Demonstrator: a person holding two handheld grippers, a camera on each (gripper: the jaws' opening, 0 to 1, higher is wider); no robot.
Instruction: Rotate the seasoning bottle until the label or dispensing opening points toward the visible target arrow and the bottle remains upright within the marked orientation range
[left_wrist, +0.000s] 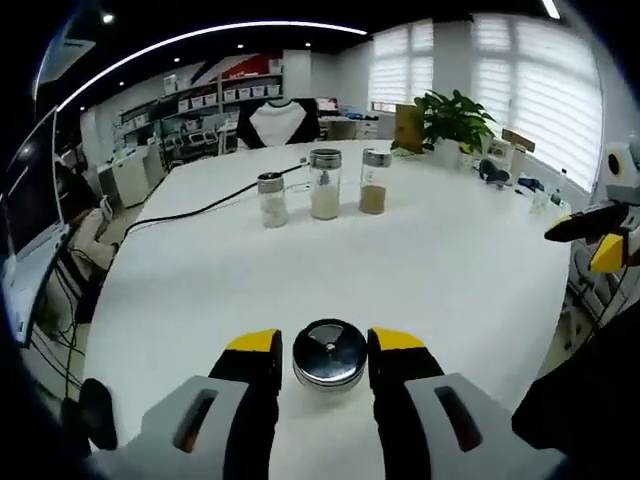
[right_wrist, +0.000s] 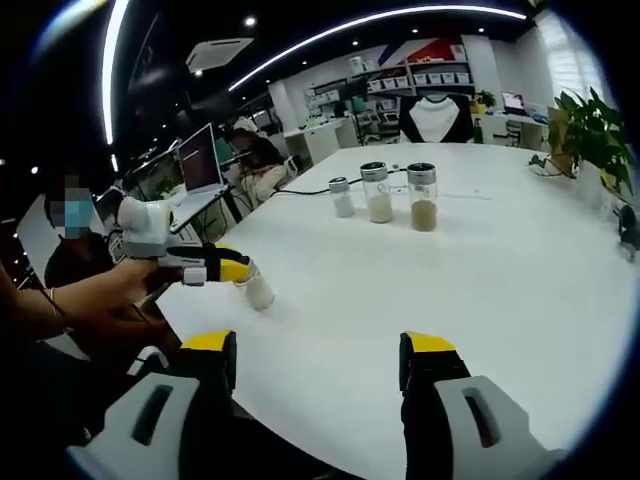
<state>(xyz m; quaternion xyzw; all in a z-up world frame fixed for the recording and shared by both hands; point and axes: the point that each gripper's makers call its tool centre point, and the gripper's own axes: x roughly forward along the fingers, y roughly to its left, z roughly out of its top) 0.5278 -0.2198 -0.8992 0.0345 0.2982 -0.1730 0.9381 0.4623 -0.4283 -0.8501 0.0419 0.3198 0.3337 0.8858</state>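
The seasoning bottle (left_wrist: 329, 352) stands upright near the table's (left_wrist: 450, 270) near edge, pinched between the left gripper's (left_wrist: 328, 350) jaws; right gripper (right_wrist: 318, 362) spread, empty. No arrow visible; turning seemingly remains.

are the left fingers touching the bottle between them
Cannot tell. In the left gripper view the bottle sits between the left gripper fingers, its cap edges right against both yellow tips, with neither a plain gap nor plain contact.
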